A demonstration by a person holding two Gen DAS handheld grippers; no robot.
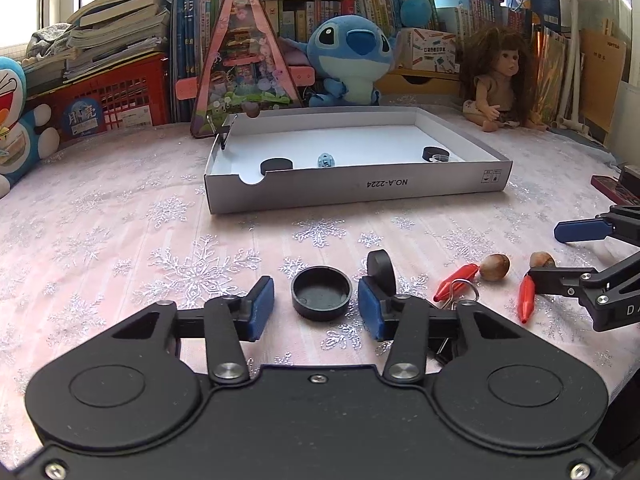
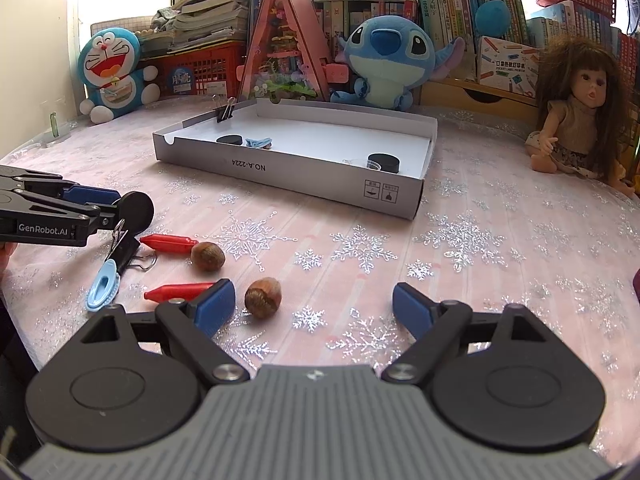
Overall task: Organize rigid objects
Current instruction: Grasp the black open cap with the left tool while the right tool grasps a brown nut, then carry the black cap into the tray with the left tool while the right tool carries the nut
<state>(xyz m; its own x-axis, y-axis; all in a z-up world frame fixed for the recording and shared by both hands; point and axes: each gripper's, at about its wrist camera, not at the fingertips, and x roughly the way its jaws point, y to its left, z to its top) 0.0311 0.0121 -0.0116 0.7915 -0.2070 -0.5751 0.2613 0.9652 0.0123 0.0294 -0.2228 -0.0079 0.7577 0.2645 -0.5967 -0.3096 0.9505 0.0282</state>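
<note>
My left gripper (image 1: pixel 316 306) is open, its blue pads either side of a black cap (image 1: pixel 321 292) lying open side up on the cloth. A second black cap (image 1: pixel 382 270) stands on edge against the right pad; it also shows in the right wrist view (image 2: pixel 137 212). My right gripper (image 2: pixel 313 303) is open and empty, with a hazelnut (image 2: pixel 263 295) just inside its left pad. Another hazelnut (image 2: pixel 207 256), two red pegs (image 2: pixel 170 243) (image 2: pixel 178 292), a blue clip (image 2: pixel 102 286) and a black binder clip (image 2: pixel 128 254) lie to the left.
A white cardboard tray (image 1: pixel 360 190) holds two black caps (image 1: pixel 277 165) (image 1: pixel 434 153), a blue clip (image 1: pixel 326 161) and a binder clip (image 1: pixel 222 136) on its rim. Plush toys, a doll (image 2: pixel 576 116), books and red baskets line the back.
</note>
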